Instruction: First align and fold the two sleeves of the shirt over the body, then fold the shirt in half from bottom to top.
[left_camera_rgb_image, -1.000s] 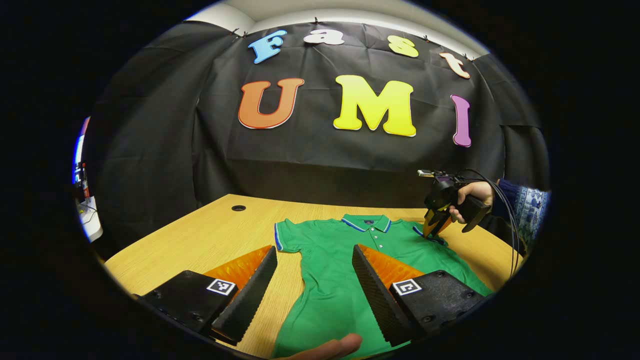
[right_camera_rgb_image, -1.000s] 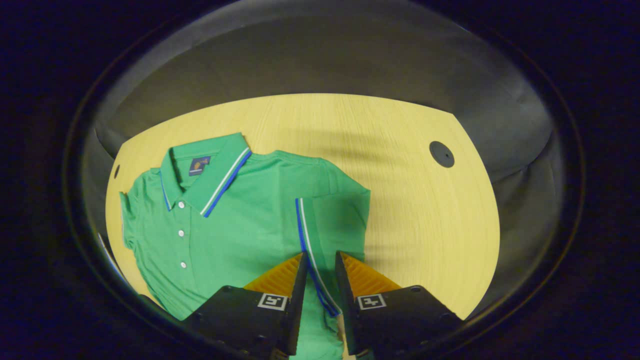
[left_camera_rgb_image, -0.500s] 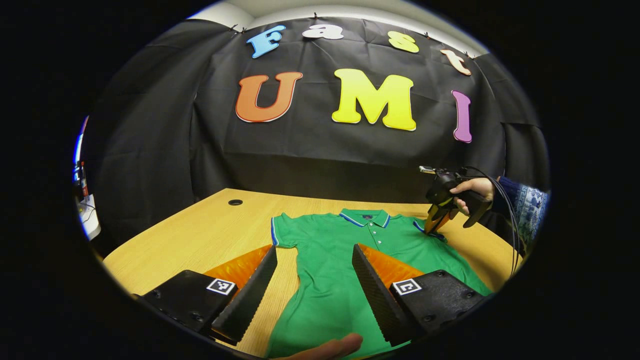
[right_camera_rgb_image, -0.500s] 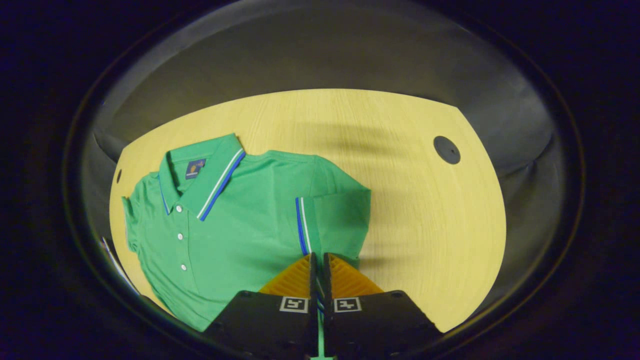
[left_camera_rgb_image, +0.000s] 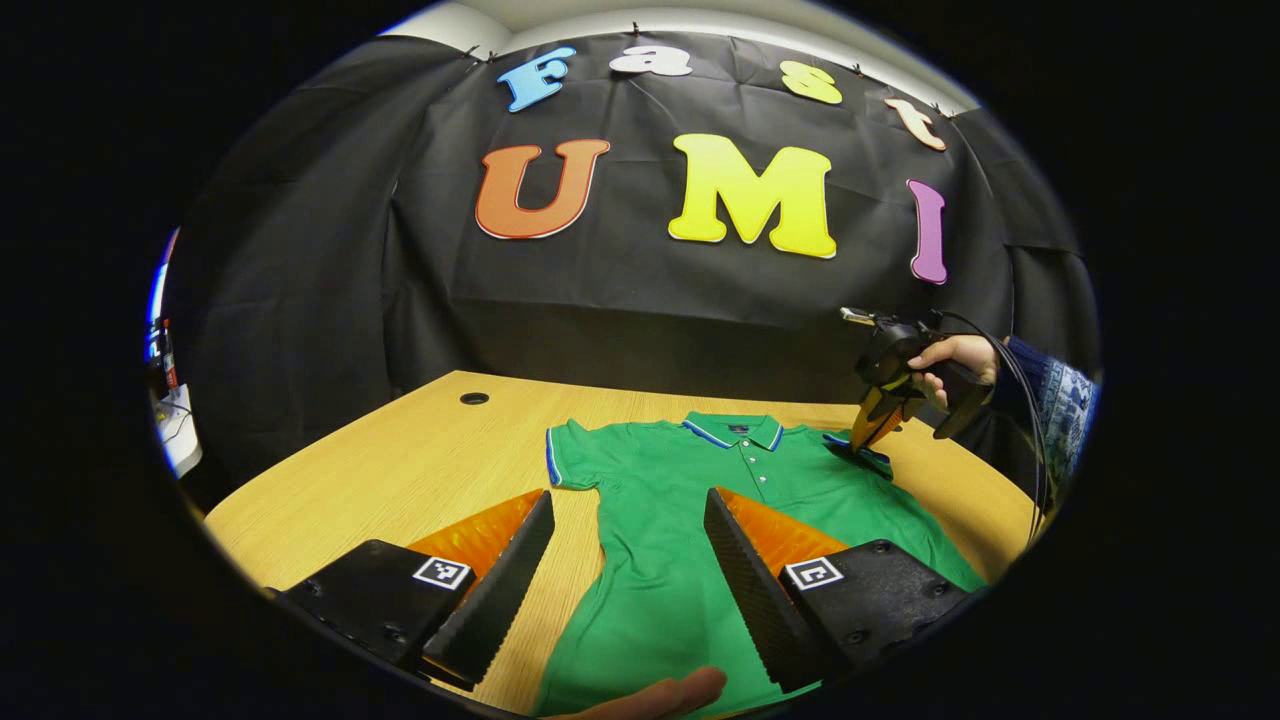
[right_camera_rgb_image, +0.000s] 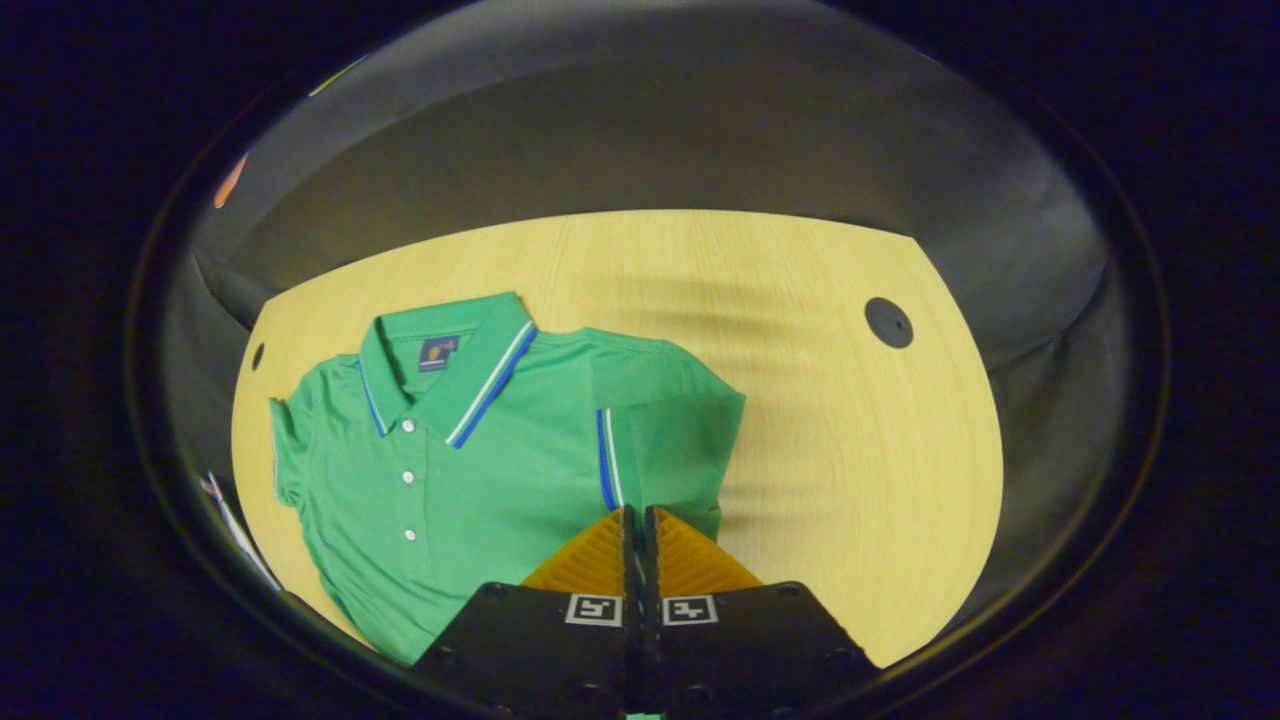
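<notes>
While the left claw (left_camera_rgb_image: 628, 545) hovers wide open above the green shirt (left_camera_rgb_image: 690, 530) on the desk (left_camera_rgb_image: 400, 480), the right claw (right_camera_rgb_image: 636, 520) pinches the sleeve (right_camera_rgb_image: 665, 450). That sleeve lies folded over the body.

- Shirt (left_camera_rgb_image: 660, 520): green knit cloth, matt, with a fine pique-like grain; lies soft and faintly rumpled.
- Collar (right_camera_rgb_image: 470, 375): ribbed-looking knit cloth with woven stripes at the edge; a small sewn cloth label inside.
- Buttons (right_camera_rgb_image: 407, 478): small, pale, smooth, faintly glossy; likely plastic.
- Sleeve (right_camera_rgb_image: 665, 450): same matt knit, striped cuff band.
- Table (left_camera_rgb_image: 400, 470): light wood-grain top, smooth, low satin sheen.
- Grommet (right_camera_rgb_image: 888, 322): dark, matt, plastic-looking.
- Left gripper (left_camera_rgb_image: 625, 585): matt hard plastic bodies; finger faces ribbed and rough.
- Right gripper (right_camera_rgb_image: 636, 530): matt plastic bodies; ridged finger backs.
- Booth wall (left_camera_rgb_image: 300, 300): black cloth, matt, creased.
</notes>
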